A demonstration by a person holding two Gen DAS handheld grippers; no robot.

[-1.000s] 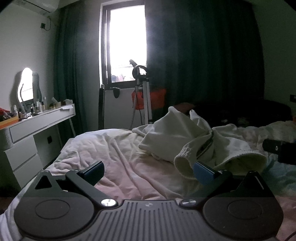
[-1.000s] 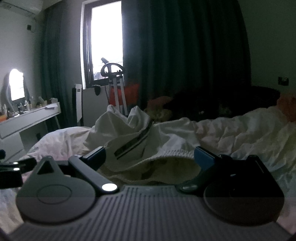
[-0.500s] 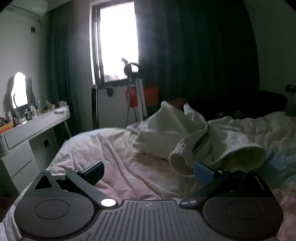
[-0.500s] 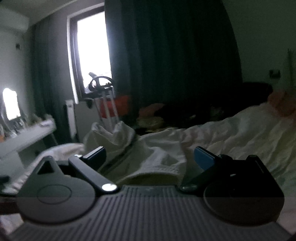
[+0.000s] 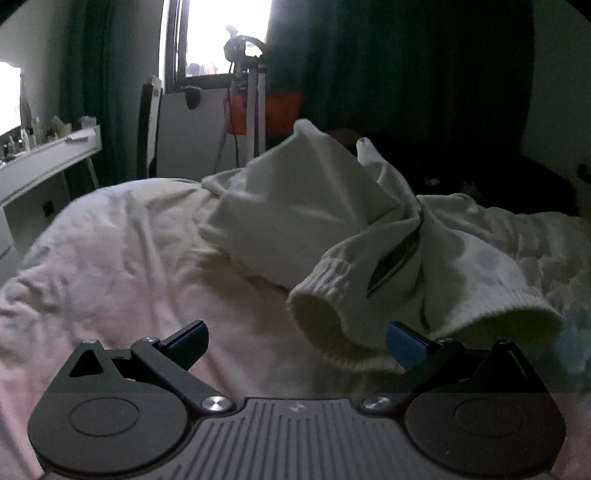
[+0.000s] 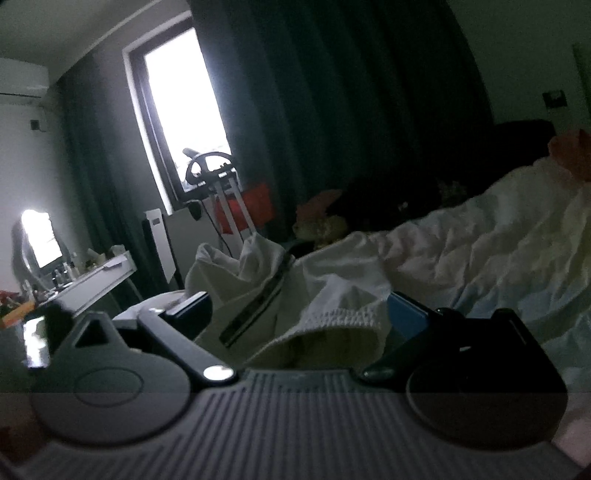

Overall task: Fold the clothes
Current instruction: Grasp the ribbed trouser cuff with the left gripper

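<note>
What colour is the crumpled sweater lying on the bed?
Cream white, with ribbed knit cuffs; the crumpled cream sweater shows best in the left wrist view.

Left gripper [image 5: 295,338] jaws spread wide; cream sweater [image 5: 332,236] crumpled on bed [image 5: 110,240].

Pretty dim room: bright window [image 5: 221,33], dark green curtains [image 5: 388,74], white desk [image 5: 40,162] with lit mirror [image 6: 40,240] left, rumpled bed [image 5: 110,240].
</note>
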